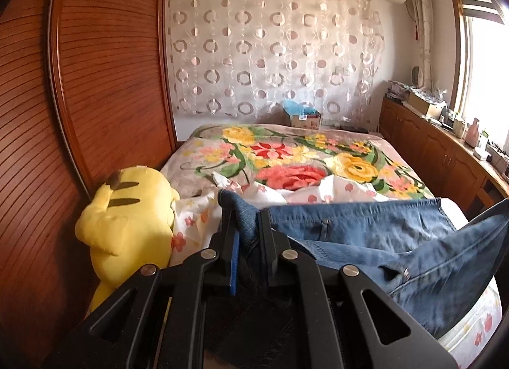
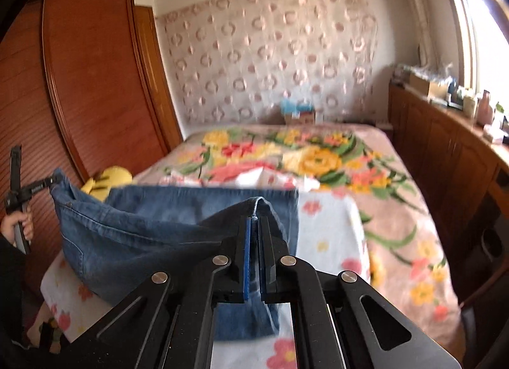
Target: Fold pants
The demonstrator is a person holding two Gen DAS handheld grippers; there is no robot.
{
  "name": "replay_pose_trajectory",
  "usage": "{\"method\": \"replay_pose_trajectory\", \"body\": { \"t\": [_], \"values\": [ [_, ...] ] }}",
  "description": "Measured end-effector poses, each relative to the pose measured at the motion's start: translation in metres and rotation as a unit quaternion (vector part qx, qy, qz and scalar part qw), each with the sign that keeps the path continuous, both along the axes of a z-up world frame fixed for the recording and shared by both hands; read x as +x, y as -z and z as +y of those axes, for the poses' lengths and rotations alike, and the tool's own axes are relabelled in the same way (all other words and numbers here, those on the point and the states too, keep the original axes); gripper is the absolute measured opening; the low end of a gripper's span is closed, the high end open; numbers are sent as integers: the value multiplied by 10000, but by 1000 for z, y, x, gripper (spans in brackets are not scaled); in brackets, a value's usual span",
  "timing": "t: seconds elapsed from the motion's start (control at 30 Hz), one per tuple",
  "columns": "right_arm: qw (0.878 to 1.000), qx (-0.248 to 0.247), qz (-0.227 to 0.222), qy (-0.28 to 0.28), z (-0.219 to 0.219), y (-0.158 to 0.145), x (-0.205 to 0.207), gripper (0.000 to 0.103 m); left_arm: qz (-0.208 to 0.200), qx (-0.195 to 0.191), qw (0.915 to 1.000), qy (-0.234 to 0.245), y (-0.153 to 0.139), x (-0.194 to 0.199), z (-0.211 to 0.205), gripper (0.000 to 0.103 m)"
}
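Blue denim pants (image 1: 381,229) lie across the near end of the bed, partly lifted. My left gripper (image 1: 246,213) is shut on one end of the pants and holds it up. In the right wrist view my right gripper (image 2: 253,219) is shut on a fold of the pants (image 2: 152,235) and lifts it above the bed. The left gripper (image 2: 52,181) also shows at the far left of that view, holding the other raised end. The pants sag between the two grippers.
The bed has a floral blanket (image 1: 302,155) and a white flowered sheet (image 2: 327,225). A yellow plush toy (image 1: 127,216) sits at the bed's left edge by a wooden wardrobe (image 1: 95,82). A wooden cabinet (image 1: 445,152) runs along the right under the window.
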State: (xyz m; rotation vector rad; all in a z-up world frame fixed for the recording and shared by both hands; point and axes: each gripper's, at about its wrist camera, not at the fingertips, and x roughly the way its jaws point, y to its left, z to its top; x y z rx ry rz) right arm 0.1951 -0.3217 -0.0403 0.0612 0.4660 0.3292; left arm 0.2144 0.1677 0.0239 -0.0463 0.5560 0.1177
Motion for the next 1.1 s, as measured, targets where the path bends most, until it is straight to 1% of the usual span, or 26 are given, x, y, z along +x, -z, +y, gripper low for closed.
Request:
{"method": "replay_pose_trajectory", "body": {
  "t": [0.07,0.2,0.33,0.37,0.43,0.63,0.77,0.9,1.0,1.07,1.1],
  "values": [
    [9998,64,-151,88,-5,-11,1,3,-8,22,10000,-40,-2,9,4,11],
    [9994,70,-278,215,-5,-16,11,3,34,15,9999,-94,-1,28,10,11],
    [9991,-193,-245,293,16,-9,26,3,150,-2,9998,-107,6,49,13,11],
    [9990,-242,-236,304,24,-1,26,3,190,-24,9998,-107,9,55,14,11],
    [9988,-318,-205,322,32,4,36,3,257,-29,9996,-102,13,63,15,11],
    [9982,-459,6,385,34,-1,62,3,469,-11,9989,-54,29,89,14,11],
    [9973,-576,213,415,42,7,85,3,619,-12,9981,-43,40,106,15,11],
    [9973,-518,346,393,46,11,105,3,785,-56,9969,-59,51,120,18,11],
    [9968,-505,495,363,48,12,119,3,993,-123,9950,-39,58,126,18,12],
    [9958,-599,592,348,50,14,124,3,1070,-113,9942,-34,60,125,17,20],
    [9952,-656,635,351,52,16,127,3,1074,-96,9942,-25,60,122,16,23]
  ]
}}
